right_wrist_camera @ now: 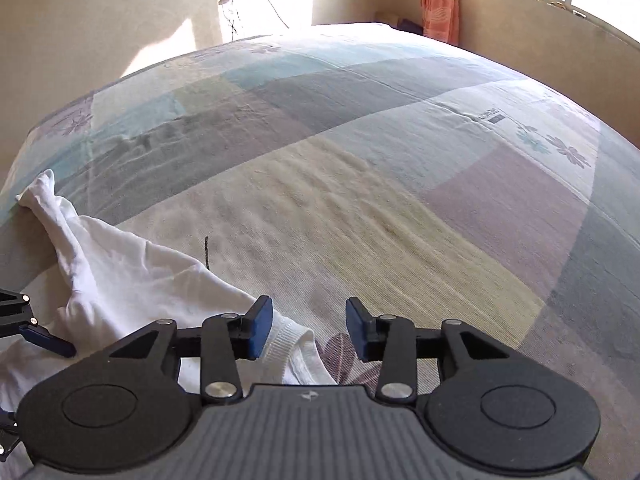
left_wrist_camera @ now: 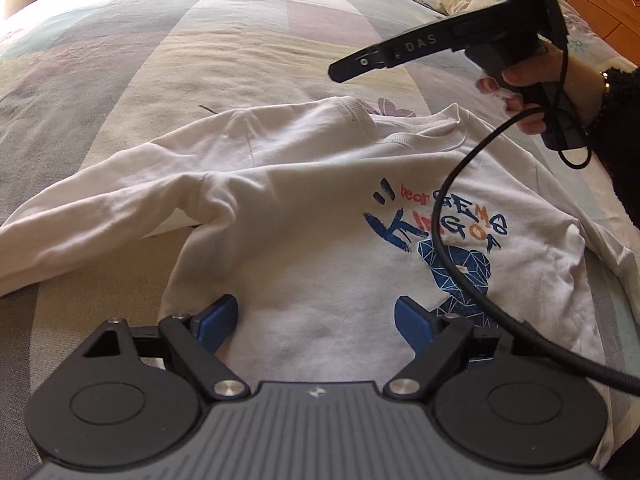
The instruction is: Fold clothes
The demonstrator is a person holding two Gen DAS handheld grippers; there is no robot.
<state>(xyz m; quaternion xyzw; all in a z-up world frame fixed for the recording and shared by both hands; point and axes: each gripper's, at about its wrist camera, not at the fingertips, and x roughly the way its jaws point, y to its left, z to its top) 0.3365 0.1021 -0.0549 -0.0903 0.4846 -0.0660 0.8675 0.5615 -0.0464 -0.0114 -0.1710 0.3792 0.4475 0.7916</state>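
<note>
Soft white cotton sweatshirt [left_wrist_camera: 304,216] on coarse woven bedspread [right_wrist_camera: 360,184].

Black grippers [left_wrist_camera: 316,320] with blue pads [left_wrist_camera: 218,320], silver screws, trailing black cable [left_wrist_camera: 452,200] (stamped "DAS"); fuzzy dark sleeve [left_wrist_camera: 624,128]

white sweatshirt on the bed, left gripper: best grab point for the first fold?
Probably the sleeve lying spread out to the side of the white sweatshirt. Come from above with the open left gripper and pinch the loose fabric; it lies flat on the bedspread, free to swing across the body.
</note>
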